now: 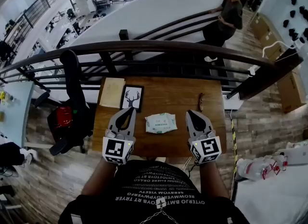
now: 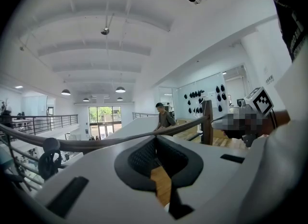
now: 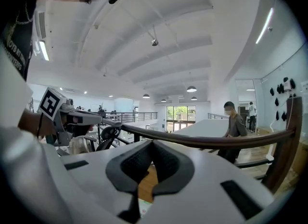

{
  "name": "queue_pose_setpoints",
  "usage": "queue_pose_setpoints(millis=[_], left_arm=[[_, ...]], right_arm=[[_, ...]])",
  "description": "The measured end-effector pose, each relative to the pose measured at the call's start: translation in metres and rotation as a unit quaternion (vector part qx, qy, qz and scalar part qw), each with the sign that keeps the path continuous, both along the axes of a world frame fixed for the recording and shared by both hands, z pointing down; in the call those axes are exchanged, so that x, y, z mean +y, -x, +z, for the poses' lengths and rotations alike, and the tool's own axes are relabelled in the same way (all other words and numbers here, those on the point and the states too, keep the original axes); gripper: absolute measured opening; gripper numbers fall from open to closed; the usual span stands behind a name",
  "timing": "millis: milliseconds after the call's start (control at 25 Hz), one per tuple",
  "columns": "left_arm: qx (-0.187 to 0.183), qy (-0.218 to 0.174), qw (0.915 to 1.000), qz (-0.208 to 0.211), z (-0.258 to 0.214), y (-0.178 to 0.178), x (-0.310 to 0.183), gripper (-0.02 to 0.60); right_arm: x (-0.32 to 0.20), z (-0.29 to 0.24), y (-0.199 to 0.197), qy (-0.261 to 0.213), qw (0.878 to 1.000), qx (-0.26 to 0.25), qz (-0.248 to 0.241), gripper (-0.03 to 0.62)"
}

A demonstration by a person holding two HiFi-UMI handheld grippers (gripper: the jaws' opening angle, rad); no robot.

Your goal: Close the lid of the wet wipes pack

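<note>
The wet wipes pack (image 1: pixel 160 123), white with pale green print, lies flat near the middle of the wooden table (image 1: pixel 173 93). Whether its lid stands open is too small to tell. My left gripper (image 1: pixel 130 110) hovers just left of the pack, jaws together, nothing in them. My right gripper (image 1: pixel 189 112) hovers just right of it, also shut and empty. Both point away from me toward the railing. In the left gripper view the left gripper (image 2: pixel 155 140) shows only table wood through its jaws. In the right gripper view a sliver of the pack (image 3: pixel 143 209) shows below the right gripper (image 3: pixel 151 143).
A framed deer picture (image 1: pixel 131 98) and a beige pad (image 1: pixel 112 92) lie at the table's far left, a small dark brown object (image 1: pixel 201 101) at the far right. A dark railing (image 1: pixel 144 47) runs behind the table. A black chair (image 1: pixel 72 107) stands left. A person (image 1: pixel 226 18) stands beyond the railing.
</note>
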State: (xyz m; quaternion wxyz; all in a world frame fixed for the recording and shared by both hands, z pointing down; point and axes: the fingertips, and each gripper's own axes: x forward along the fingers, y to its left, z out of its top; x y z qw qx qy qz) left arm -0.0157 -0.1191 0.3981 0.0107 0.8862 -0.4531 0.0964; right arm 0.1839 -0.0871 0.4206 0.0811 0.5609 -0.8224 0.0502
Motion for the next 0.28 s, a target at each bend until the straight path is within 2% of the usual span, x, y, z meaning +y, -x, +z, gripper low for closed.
queue_pose_setpoints(millis=[280], left_arm=[[0.001,0.005,1.0,0.005,0.01,0.021,-0.012,0.026]], right_arm=[[-0.005,0.023,0.025,0.027,0.999,-0.028,-0.001,0.014]])
